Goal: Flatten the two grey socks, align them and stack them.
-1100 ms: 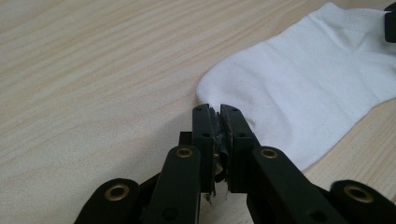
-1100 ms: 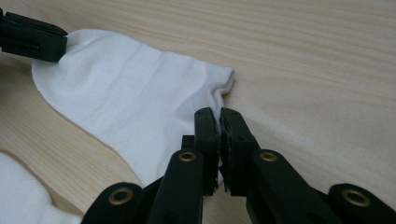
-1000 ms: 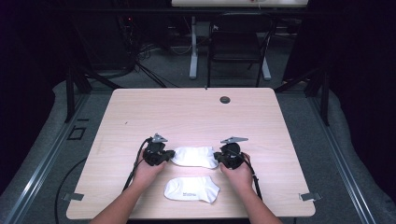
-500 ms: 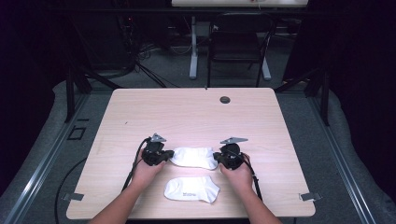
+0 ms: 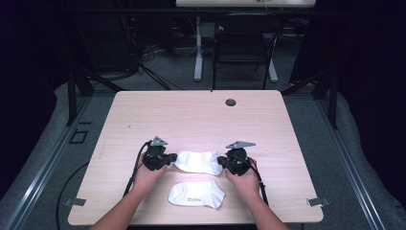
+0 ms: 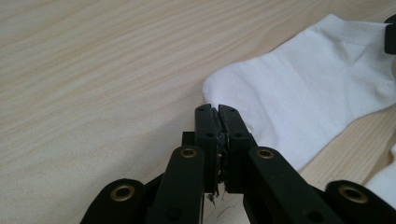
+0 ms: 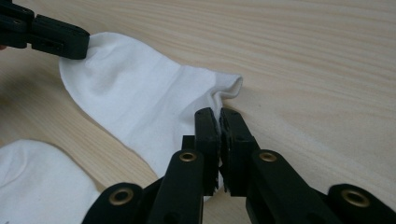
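Now both jaws are pinched shut on the upper sock [image 5: 197, 162] — left gripper [image 5: 168, 159] newly clamped at one end, right gripper [image 5: 224, 162] at the other — so it seems ready to lift off the desk [image 5: 191, 115].

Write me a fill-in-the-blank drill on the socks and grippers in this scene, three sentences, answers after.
1. The number of white socks lying on the table is ____.
2. The left gripper and the right gripper are each shut on an end of the ____ sock, counted from the person.
3. The near sock lies ____ by either gripper.

Missing words: two; far; untouched
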Motion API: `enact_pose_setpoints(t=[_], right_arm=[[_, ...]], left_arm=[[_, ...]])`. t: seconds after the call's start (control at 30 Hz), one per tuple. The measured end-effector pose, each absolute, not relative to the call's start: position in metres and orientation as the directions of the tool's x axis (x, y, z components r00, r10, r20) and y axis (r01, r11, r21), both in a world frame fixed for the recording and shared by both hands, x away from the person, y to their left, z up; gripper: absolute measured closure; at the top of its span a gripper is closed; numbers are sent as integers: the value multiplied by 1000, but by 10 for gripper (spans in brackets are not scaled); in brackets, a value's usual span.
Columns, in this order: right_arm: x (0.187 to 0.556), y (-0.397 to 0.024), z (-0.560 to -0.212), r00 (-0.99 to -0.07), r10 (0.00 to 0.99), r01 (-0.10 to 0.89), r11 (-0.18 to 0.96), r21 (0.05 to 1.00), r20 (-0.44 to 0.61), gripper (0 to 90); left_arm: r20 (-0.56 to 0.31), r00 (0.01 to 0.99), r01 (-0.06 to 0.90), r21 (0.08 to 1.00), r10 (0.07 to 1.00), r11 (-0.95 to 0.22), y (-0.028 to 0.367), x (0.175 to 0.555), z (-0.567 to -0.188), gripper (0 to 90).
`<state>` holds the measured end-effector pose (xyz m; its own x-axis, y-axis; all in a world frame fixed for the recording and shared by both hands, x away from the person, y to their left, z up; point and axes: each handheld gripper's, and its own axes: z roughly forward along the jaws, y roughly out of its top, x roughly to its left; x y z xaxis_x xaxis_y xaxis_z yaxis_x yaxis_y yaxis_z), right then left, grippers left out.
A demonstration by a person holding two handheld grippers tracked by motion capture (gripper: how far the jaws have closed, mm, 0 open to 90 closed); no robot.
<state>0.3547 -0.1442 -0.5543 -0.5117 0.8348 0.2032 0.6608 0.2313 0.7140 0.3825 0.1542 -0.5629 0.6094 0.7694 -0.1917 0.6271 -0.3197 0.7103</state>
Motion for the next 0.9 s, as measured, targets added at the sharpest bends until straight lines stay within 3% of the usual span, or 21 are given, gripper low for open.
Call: enact_pose_setpoints(t=[0.9], right_arm=[[311,-145,-529,-585,782,614,253,748,216,865]], left_arm=[[-228,655,592,748,720,-301,174,330,-542,879]])
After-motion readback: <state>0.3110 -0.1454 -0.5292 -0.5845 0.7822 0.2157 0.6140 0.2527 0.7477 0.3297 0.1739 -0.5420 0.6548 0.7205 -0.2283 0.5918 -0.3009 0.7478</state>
